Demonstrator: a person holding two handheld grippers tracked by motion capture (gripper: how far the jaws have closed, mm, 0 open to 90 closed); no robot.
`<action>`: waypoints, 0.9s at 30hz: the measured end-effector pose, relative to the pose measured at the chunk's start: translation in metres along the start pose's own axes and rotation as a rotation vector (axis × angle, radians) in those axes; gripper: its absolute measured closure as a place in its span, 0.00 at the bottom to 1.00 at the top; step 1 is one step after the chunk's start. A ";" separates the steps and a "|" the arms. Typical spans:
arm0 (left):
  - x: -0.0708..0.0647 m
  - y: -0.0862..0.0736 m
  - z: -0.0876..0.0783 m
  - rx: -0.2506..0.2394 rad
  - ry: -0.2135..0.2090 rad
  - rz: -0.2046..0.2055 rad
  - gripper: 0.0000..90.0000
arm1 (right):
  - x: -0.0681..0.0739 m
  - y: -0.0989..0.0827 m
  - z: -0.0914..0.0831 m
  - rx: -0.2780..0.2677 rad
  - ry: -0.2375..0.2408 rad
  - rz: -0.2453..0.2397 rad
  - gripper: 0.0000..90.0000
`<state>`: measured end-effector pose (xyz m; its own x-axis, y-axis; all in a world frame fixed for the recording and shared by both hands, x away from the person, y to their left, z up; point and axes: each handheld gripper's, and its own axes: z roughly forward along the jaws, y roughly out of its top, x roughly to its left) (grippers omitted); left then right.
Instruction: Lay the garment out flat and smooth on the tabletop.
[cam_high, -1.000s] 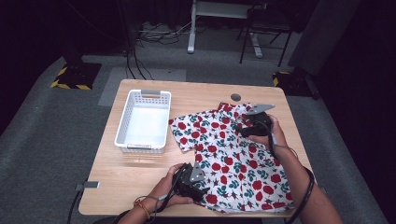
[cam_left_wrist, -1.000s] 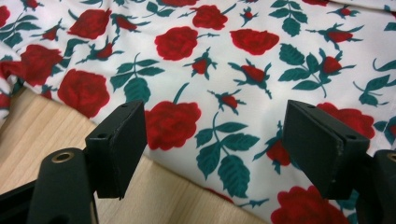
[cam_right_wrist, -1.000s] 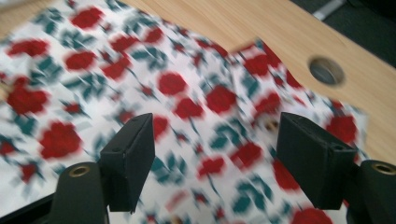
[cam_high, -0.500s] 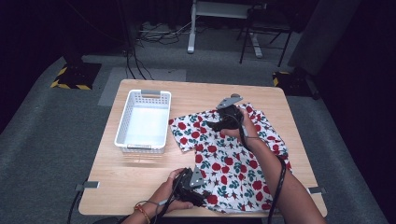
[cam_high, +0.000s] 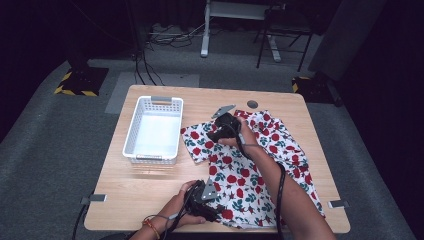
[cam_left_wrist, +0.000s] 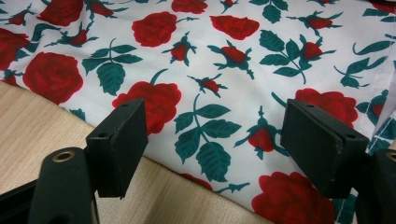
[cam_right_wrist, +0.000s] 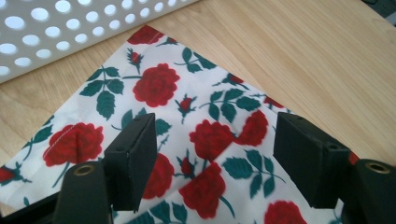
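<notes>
Grey carpeted floor surrounds the wooden table; dark room behind, desk legs.

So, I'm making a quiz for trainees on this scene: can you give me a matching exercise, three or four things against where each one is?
Things:
1. white perforated plastic basket
2. rose-printed white cloth
3. left hand-held gripper
4. right hand-held gripper

Places:
A. at the cloth's near edge
B. spread over the table's right half
C. on the table's left half
D. over the cloth's corner nearest the basket

Pairs: 1-C, 2-B, 3-A, 4-D
</notes>
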<state>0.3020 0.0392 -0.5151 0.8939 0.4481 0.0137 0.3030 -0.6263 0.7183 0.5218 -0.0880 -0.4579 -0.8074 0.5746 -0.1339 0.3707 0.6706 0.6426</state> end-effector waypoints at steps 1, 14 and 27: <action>0.000 0.000 0.000 -0.001 0.001 -0.001 0.25 | 0.001 0.002 0.003 0.003 0.002 0.002 0.35; 0.000 -0.001 0.000 -0.006 0.000 -0.003 0.25 | 0.030 0.034 0.038 0.021 0.048 -0.038 0.42; 0.000 -0.001 0.000 -0.005 -0.003 -0.001 0.25 | 0.040 0.050 0.075 0.060 0.051 0.014 0.41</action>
<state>0.3013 0.0400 -0.5157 0.8944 0.4472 0.0112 0.3023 -0.6228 0.7216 0.5421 0.0037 -0.4880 -0.8237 0.5604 -0.0862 0.4075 0.6908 0.5973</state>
